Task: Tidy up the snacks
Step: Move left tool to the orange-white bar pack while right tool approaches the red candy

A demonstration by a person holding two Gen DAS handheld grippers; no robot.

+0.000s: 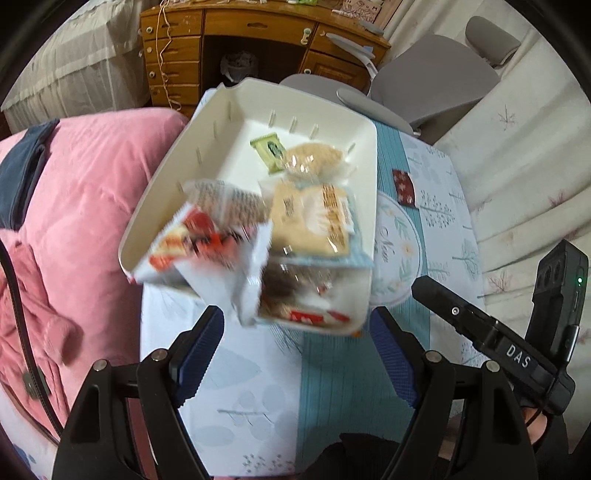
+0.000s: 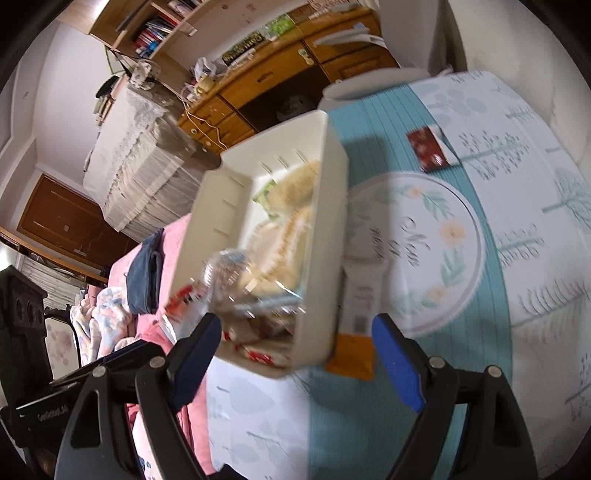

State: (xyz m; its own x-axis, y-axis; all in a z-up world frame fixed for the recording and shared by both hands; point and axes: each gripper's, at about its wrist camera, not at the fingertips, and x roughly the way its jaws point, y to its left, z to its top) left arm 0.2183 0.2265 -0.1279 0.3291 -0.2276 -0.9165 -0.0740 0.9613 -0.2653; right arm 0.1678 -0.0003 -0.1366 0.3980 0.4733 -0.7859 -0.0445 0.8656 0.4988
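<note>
Ahead of my tongs, a table under a leaf-print cloth point(image 1: 436, 206) carries a white bin point(image 1: 258, 110), a dark red packet point(image 1: 404, 186) beyond-right, and what looks like an orange-ended packet point(image 2: 356, 332) beside the bin.

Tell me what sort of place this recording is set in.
Most likely a bedroom or study at home: a wooden desk with drawers, a grey desk chair, and a pink quilt beside the cloth-covered table holding the snack bin.
</note>
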